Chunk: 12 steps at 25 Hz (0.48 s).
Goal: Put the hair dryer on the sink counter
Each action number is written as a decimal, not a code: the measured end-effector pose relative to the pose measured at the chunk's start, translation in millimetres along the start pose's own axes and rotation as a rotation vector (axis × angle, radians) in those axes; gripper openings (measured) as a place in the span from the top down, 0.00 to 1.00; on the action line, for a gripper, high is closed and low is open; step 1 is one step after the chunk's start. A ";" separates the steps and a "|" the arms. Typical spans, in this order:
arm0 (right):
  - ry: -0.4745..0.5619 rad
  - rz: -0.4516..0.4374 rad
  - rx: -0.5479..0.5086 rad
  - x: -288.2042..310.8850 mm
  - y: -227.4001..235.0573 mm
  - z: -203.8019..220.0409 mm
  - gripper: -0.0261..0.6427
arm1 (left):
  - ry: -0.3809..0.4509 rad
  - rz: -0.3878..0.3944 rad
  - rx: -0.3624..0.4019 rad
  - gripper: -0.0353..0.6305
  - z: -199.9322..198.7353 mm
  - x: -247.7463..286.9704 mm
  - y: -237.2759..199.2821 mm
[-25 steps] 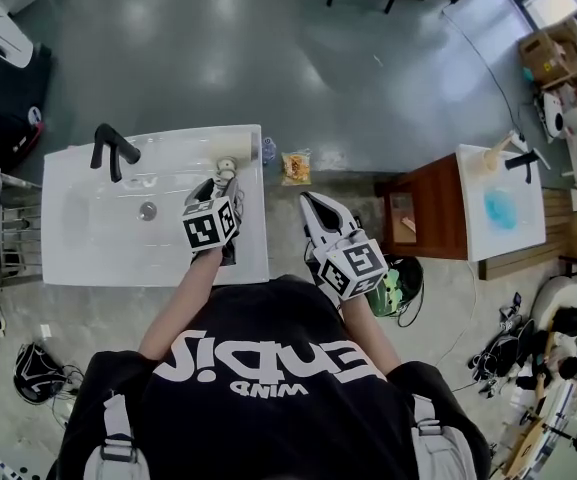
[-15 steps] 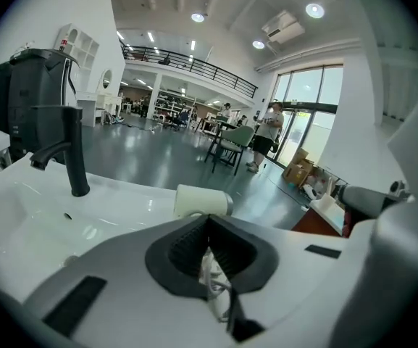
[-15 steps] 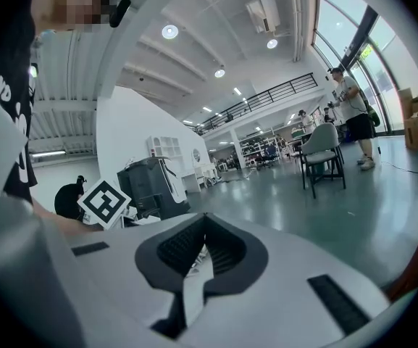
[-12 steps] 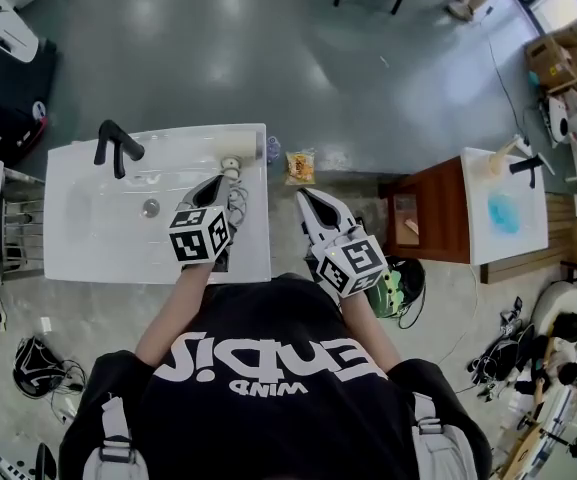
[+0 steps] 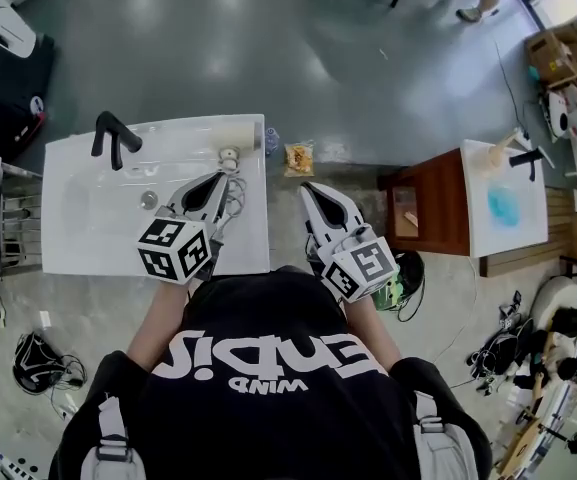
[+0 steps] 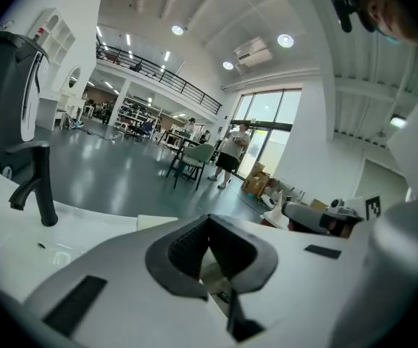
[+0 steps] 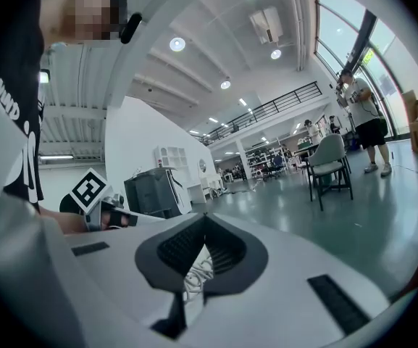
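Left gripper point(image 5: 218, 178) just lifted back off the white sink bench point(image 5: 88, 248), fingers closed on nothing. The right gripper point(image 5: 309, 187) is closed and empty too, just past the bench's right edge. The small white hair dryer point(image 5: 229, 156) lies along that edge, toward the back, so the placing looks done to me.

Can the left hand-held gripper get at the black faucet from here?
Probably yes: the left hand-held gripper is above the sink counter, with only open basin between it and the black faucet.
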State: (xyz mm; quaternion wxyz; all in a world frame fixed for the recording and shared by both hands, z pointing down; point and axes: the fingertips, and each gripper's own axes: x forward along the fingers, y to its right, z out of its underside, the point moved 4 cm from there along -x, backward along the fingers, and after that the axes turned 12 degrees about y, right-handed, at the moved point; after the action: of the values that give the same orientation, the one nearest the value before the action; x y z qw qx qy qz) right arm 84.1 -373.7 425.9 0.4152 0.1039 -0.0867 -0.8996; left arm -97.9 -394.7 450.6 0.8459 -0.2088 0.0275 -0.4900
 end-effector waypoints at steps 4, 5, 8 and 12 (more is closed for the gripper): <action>0.027 -0.020 -0.021 -3.5 -6.6 -11.9 0.93 | 0.079 0.106 0.036 0.92 -13.4 -14.3 13.7; 0.025 -0.025 -0.024 -4.1 -7.7 -11.7 0.93 | 0.094 0.128 0.041 0.92 -15.0 -17.3 16.2; 0.016 -0.035 -0.027 -4.9 -10.1 -9.9 0.93 | 0.118 0.167 0.070 0.92 -17.4 -24.2 20.8; 0.011 -0.054 -0.033 -4.5 -15.3 -8.4 0.93 | 0.185 0.210 0.111 0.92 -21.6 -31.6 24.6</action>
State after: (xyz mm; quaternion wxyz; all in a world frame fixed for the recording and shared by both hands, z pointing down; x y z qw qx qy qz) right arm 78.0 -361.1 414.6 0.3928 0.1046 -0.0668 -0.9112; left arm -99.6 -364.6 416.6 0.8966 -0.1117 0.0998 -0.4167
